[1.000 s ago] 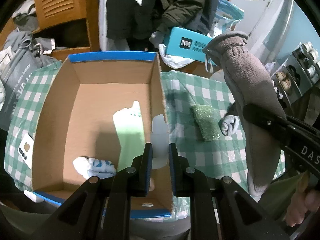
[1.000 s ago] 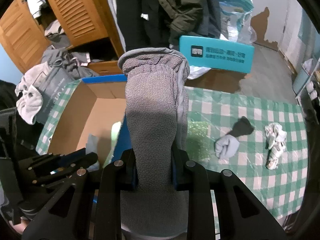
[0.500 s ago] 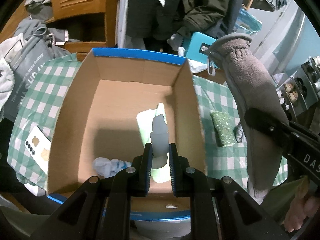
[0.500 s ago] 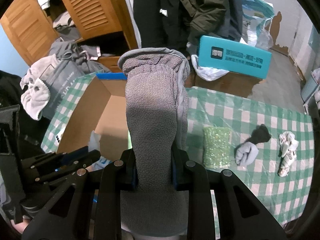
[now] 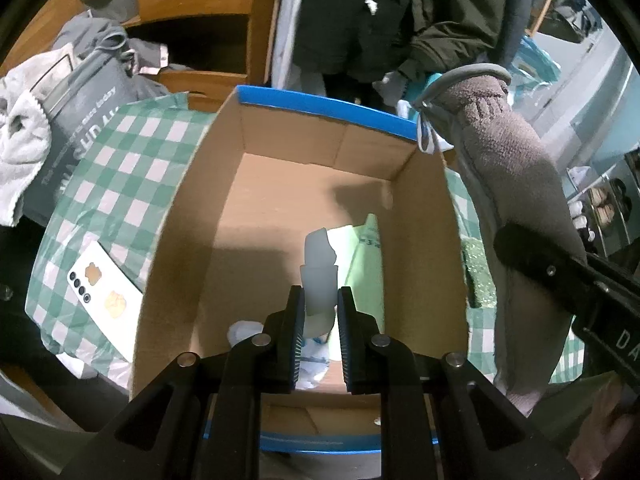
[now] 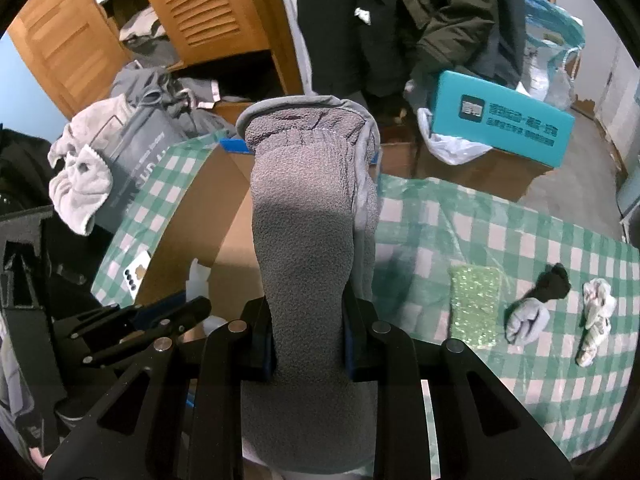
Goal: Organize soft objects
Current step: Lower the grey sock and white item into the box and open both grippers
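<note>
Both grippers point steeply down: left gripper (image 5: 318,312) pinches a white wad above the cardboard box (image 5: 192,216); right gripper (image 6: 308,336) clamps a grey fleece glove (image 6: 304,216). Only the right view shows the green sponge (image 6: 474,304) whole.

Grey-brown fleece glove (image 6: 308,240); brown cardboard box (image 5: 192,216) with blue-edged rim; tabletop (image 6: 500,248) cloth in green-and-white check; sparkly green sponge (image 6: 474,304); pale green packet (image 5: 362,244) in box; white translucent piece (image 5: 319,280); white phone (image 5: 105,292); teal carton (image 6: 500,128), white print.
</note>
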`<move>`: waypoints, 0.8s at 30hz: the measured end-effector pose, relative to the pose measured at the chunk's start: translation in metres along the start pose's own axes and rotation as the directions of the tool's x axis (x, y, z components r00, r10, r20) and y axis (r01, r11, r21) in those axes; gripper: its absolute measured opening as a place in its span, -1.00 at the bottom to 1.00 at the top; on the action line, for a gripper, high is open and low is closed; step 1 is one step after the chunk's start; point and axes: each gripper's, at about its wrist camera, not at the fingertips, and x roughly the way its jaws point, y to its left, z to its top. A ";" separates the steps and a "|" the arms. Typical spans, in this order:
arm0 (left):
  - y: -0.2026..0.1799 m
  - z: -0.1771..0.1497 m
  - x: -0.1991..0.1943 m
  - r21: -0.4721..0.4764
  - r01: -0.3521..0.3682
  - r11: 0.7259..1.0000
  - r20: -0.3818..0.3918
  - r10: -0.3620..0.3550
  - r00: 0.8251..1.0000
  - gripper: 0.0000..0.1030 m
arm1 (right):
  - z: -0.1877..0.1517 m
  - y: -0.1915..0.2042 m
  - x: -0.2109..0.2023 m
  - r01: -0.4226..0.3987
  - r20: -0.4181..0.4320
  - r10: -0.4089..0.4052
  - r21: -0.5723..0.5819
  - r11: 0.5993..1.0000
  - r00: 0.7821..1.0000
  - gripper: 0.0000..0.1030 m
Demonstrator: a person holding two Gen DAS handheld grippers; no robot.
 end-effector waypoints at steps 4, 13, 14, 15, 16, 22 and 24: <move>0.007 0.002 0.002 -0.012 -0.013 1.000 -0.004 0.012 1.000 -0.70 | 0.002 0.009 0.010 -0.005 -0.018 0.005 -0.015 1.000 1.000 -0.55; 0.012 0.001 0.008 -0.024 -0.025 0.999 -0.024 0.024 0.999 -0.69 | 0.001 0.021 0.029 -0.011 -0.054 0.010 -0.032 0.999 0.998 -0.55; 0.012 0.001 0.008 -0.024 -0.027 0.999 -0.025 0.026 0.999 -0.69 | 0.001 0.022 0.030 -0.013 -0.057 0.011 -0.031 0.999 0.998 -0.54; 0.012 0.001 0.008 -0.023 -0.030 0.999 -0.026 0.029 0.999 -0.69 | 0.001 0.022 0.032 -0.016 -0.060 0.015 -0.029 0.999 0.998 -0.54; 0.012 0.001 0.009 -0.022 -0.031 0.999 -0.026 0.030 0.999 -0.70 | 0.001 0.022 0.033 -0.021 -0.064 0.019 -0.027 0.999 0.998 -0.52; 0.010 -0.001 0.010 -0.020 -0.048 0.999 -0.029 0.048 0.998 -0.62 | 0.002 0.026 0.037 -0.027 -0.073 0.025 -0.029 0.999 0.997 -0.23; 0.011 -0.002 0.010 -0.024 -0.051 0.998 -0.025 0.050 0.998 -0.54 | 0.003 0.028 0.036 -0.016 -0.066 0.014 -0.040 0.999 0.998 -0.15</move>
